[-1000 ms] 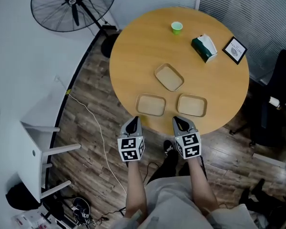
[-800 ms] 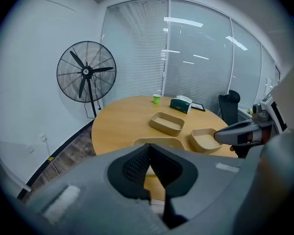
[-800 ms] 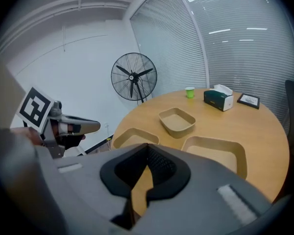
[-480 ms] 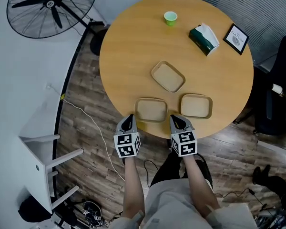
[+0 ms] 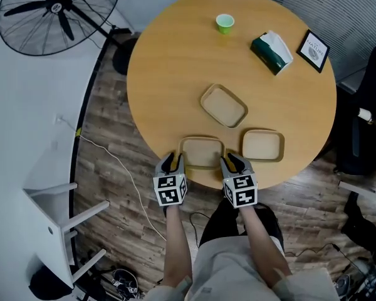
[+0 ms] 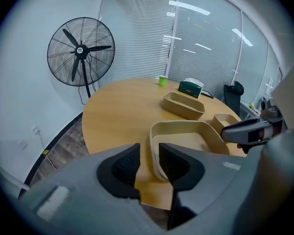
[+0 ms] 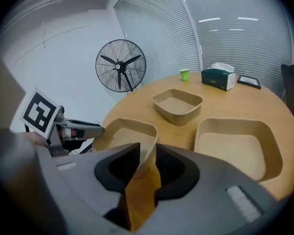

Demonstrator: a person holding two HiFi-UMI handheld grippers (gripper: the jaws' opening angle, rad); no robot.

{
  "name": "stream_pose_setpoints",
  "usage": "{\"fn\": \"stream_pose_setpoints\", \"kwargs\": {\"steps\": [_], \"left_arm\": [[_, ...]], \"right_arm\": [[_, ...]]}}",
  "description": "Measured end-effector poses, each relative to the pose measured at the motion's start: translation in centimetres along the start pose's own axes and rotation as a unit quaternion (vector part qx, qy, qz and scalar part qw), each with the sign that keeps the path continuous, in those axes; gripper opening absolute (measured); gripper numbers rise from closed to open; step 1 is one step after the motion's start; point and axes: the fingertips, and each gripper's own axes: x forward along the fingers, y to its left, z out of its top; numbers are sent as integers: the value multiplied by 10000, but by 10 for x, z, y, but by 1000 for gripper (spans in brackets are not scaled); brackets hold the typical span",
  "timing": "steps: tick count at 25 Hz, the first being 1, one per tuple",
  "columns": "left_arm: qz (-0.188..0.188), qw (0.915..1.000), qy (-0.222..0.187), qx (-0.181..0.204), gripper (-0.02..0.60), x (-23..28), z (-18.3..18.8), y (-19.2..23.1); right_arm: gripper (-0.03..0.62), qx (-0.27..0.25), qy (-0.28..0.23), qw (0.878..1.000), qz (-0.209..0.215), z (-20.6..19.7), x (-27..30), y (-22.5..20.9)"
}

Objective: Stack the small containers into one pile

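Three beige containers lie apart on the round wooden table: one near left, one near right, one farther back. My left gripper is at the near-left container's front left corner, jaws opening. In the left gripper view the gripper has that container's side wall in line with the gap, not pressed. My right gripper is at the same container's front right corner. In the right gripper view its jaws are opening, with that container's wall between them.
A green cup, a dark green tissue box and a framed card stand at the table's far side. A floor fan is at the upper left, a white stool at the left, a black chair at the right.
Both grippers have moved forward from off the table's edge to the near-left container's front corners. Their jaws were shut and now stand parted.
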Motion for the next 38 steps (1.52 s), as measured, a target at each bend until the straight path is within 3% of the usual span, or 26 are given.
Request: {"fn": "stream_pose_setpoints", "kwargs": {"steps": [10, 23, 38], "left_arm": [[-289, 9994, 164, -135, 110, 16, -2, -11], [-227, 9996, 25, -170, 112, -9, 15, -33], [-361, 9989, -288, 1, 112, -32, 38, -106]], "right_arm": [[86, 234, 222, 9995, 44, -12, 13, 4], [89, 288, -69, 9996, -26, 13, -12, 0], [94, 229, -341, 9990, -161, 27, -70, -45]]}}
